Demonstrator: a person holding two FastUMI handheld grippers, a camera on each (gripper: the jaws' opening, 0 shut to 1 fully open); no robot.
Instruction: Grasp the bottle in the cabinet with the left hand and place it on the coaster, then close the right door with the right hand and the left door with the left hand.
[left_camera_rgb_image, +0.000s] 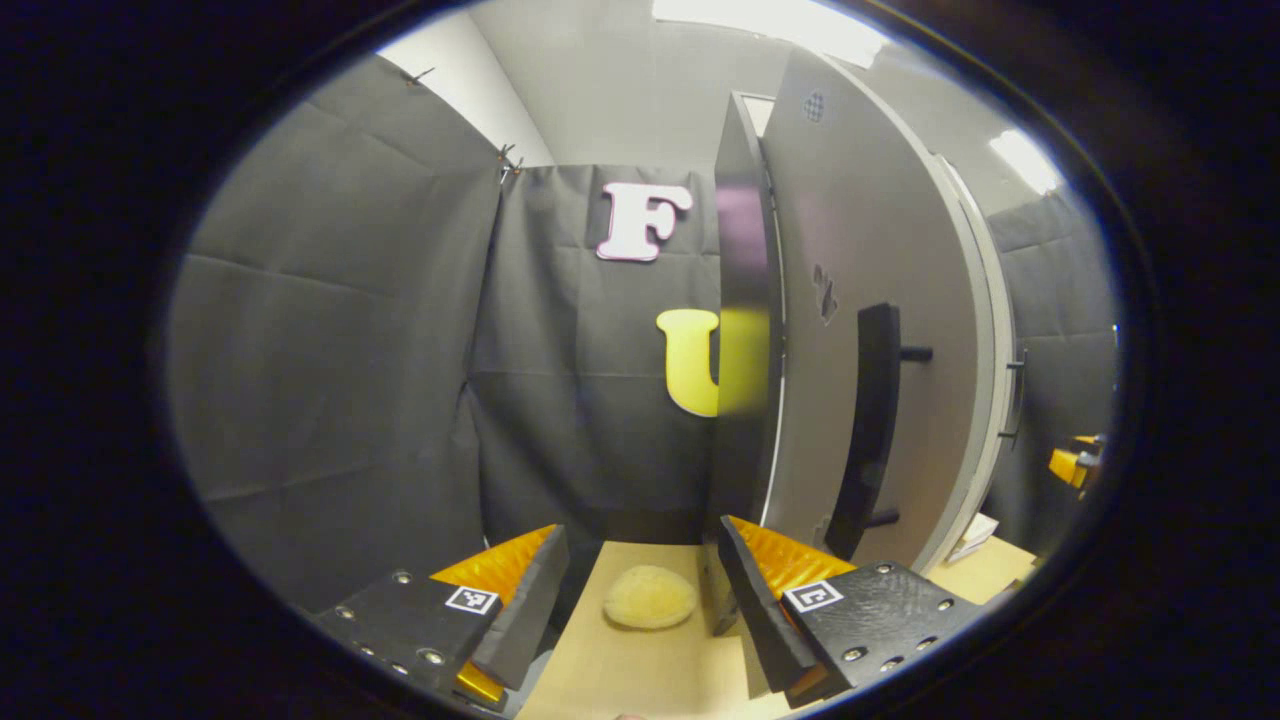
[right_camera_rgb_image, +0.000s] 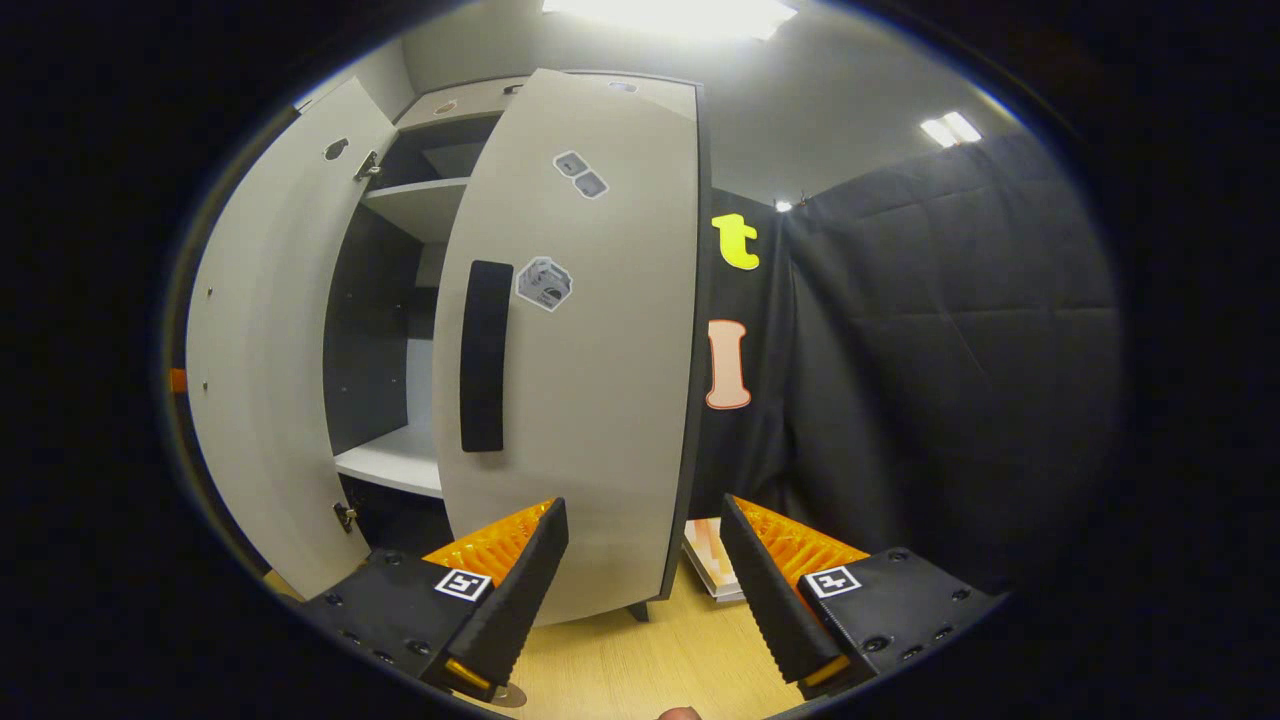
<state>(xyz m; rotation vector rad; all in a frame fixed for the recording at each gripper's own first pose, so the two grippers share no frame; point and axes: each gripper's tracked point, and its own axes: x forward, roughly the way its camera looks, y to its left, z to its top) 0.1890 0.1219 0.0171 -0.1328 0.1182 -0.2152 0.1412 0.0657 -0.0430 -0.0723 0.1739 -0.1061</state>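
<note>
While both cabinet doors stand open, neither tool holds anything. The left tool (left_camera_rgb_image: 643, 585) hangs with its fingers spread apart and empty, low over the wooden surface (left_camera_rgb_image: 640, 670). Between its fingertips, on that surface, lies the coaster (left_camera_rgb_image: 650, 597), a pale round pad with nothing on it. I cannot see the bottle, so I cannot tell where it is. Just right of the coaster rises the left door (left_camera_rgb_image: 870, 280), seen nearly edge-on, with its dark handle (left_camera_rgb_image: 868, 430) on the face turned to the camera. At the far right of the left gripper view, beyond the door, a small part of the other tool shows.

The right tool (right_camera_rgb_image: 643, 560) is also spread wide and grips nothing. It points at the right door (right_camera_rgb_image: 590, 350), whose outer face carries a dark vertical handle (right_camera_rgb_image: 486, 355) and a few stickers. This door is swung partly out from the cabinet (right_camera_rgb_image: 400, 330); its lower edge stands just behind the tool's left finger. Left of it the cabinet's inside shows two shelves, an upper one (right_camera_rgb_image: 420, 205) and a lower one (right_camera_rgb_image: 395, 460), both bare where visible. Farther left the left door's inner face (right_camera_rgb_image: 260, 350) stands wide open. A flat stack of paper or books (right_camera_rgb_image: 715, 570) lies on the surface right of the right door's foot, between the tool's fingers.
</note>
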